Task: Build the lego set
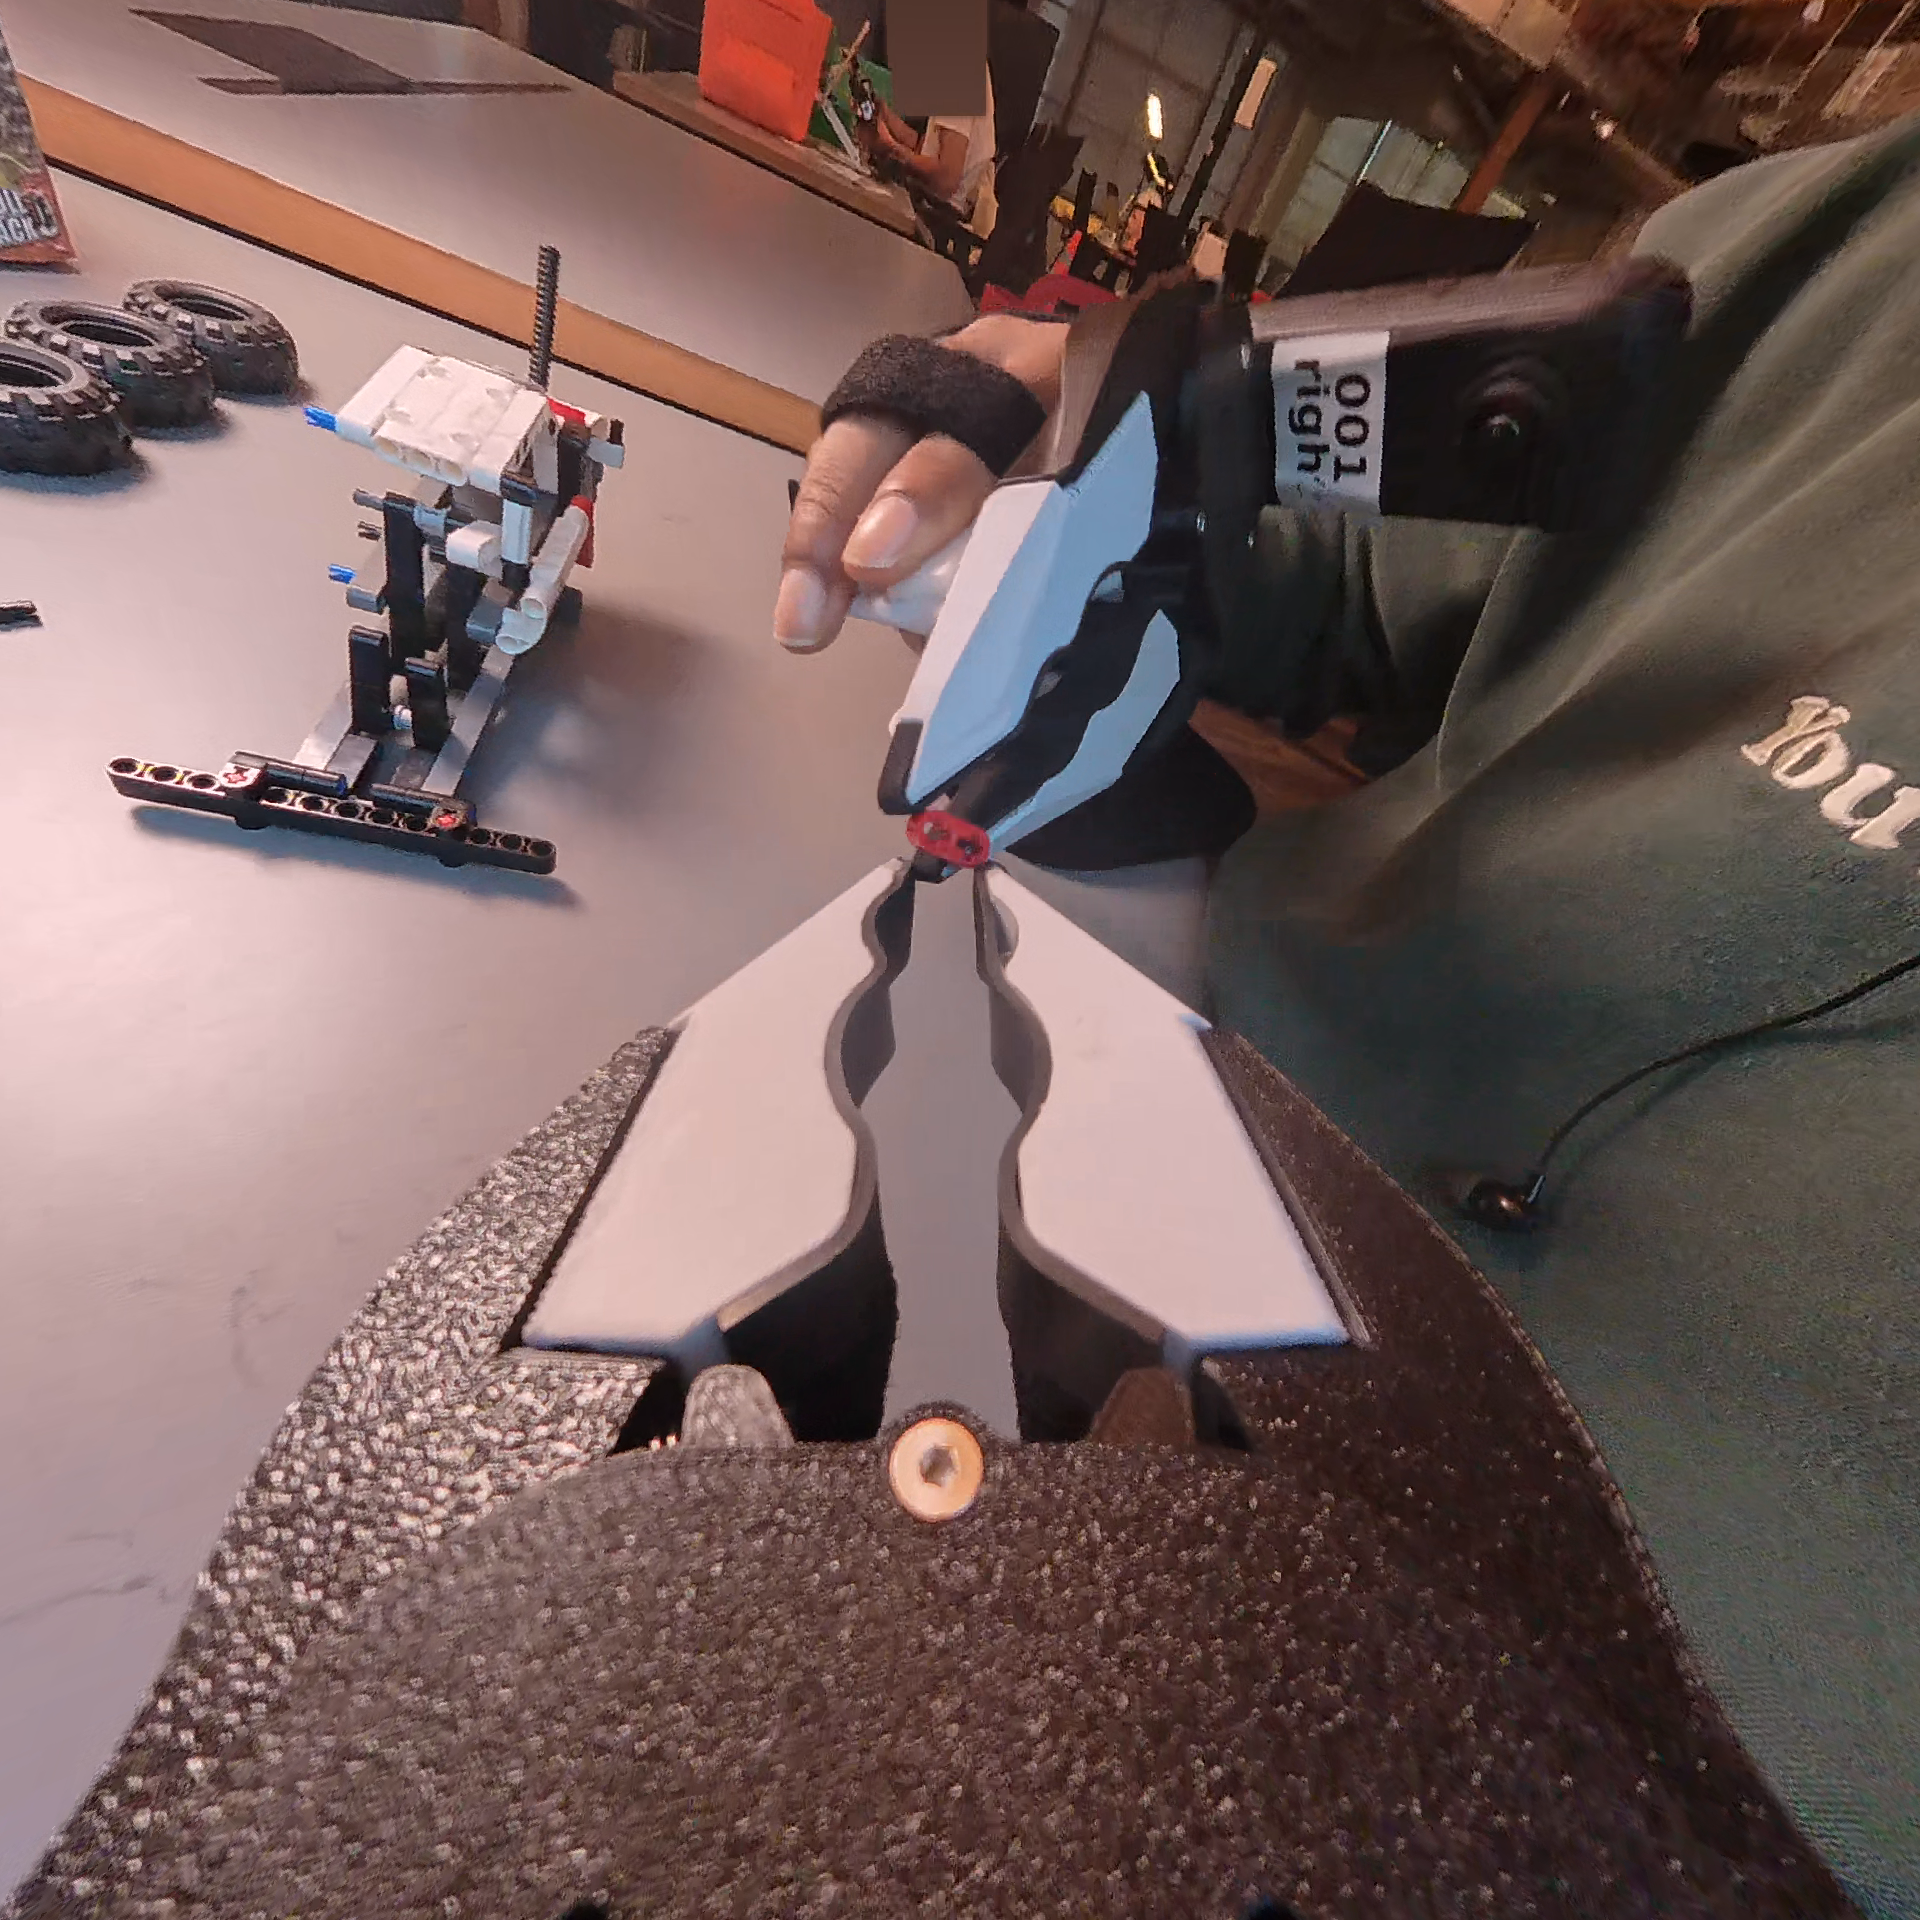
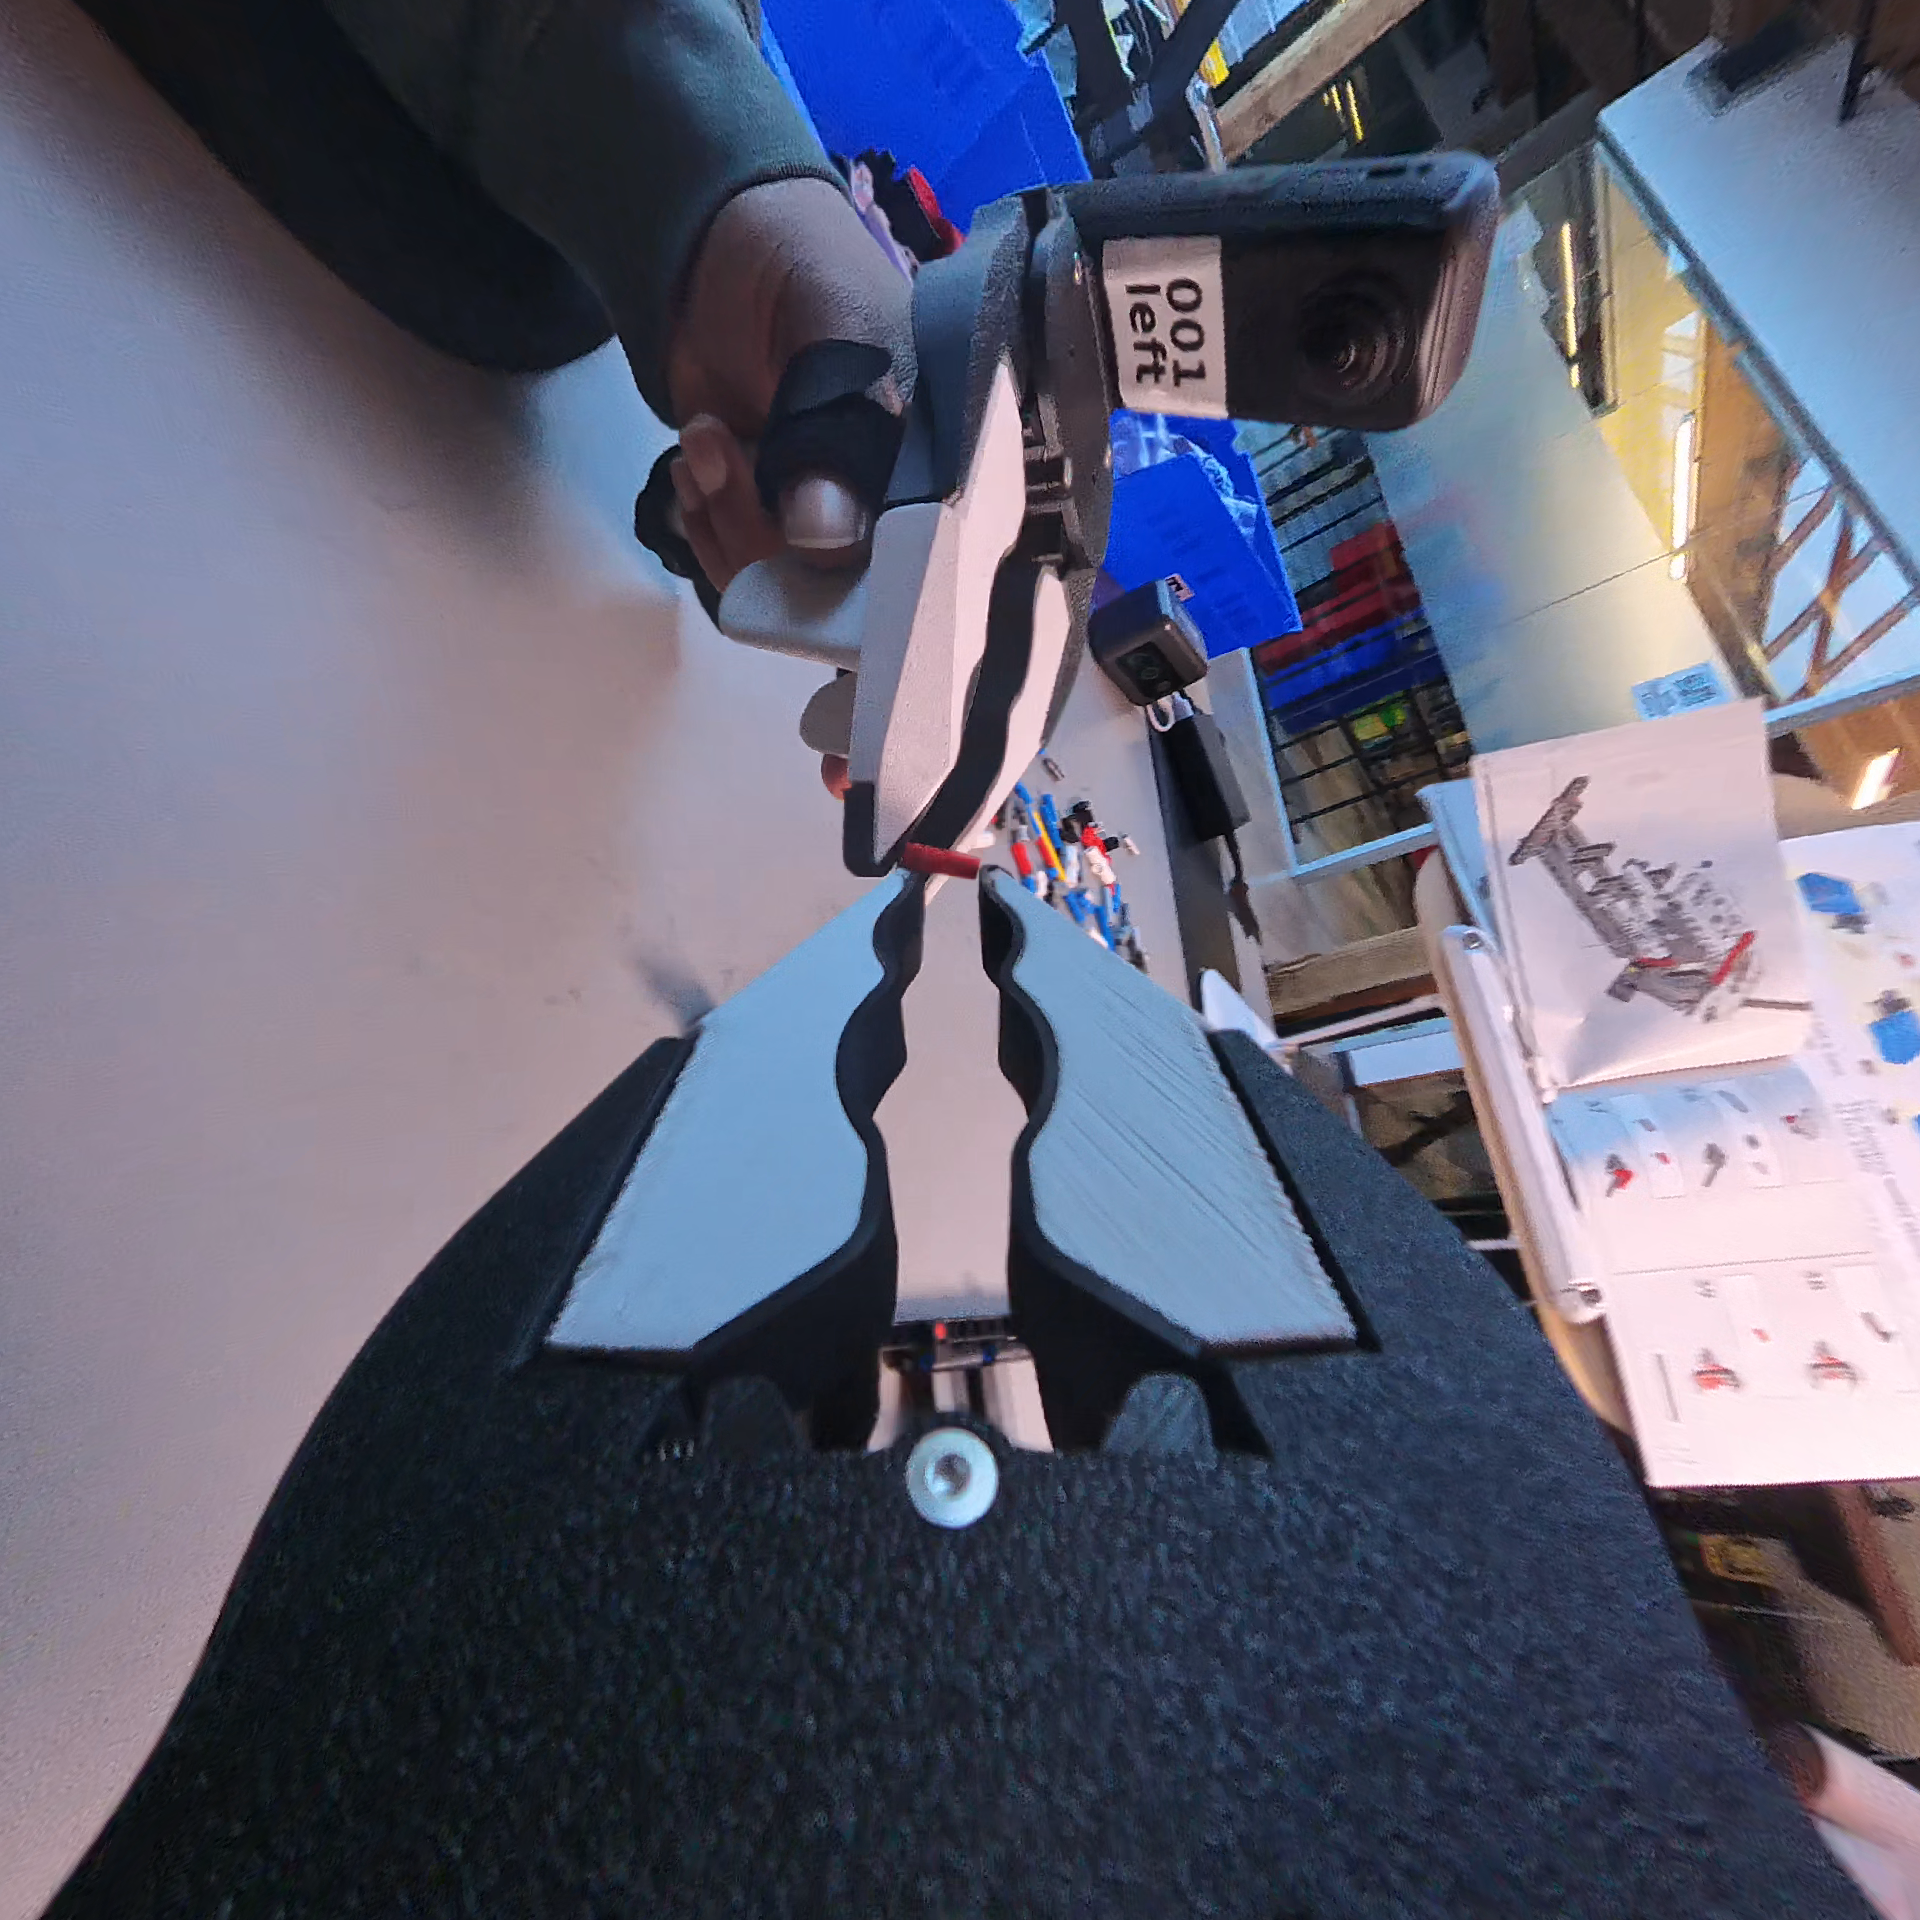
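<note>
Bare table [image 1: 208, 1091] lies open beside the half-built model [image 1: 457, 582].

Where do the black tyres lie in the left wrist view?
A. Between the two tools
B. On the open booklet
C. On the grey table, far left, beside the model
C: three tyres rest on the table, left of the half-built model.

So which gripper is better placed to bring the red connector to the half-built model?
Left gripper, probably: the half-built model lies in its view; the right gripper faces the instruction booklet. Both tips meet the red connector.
</note>
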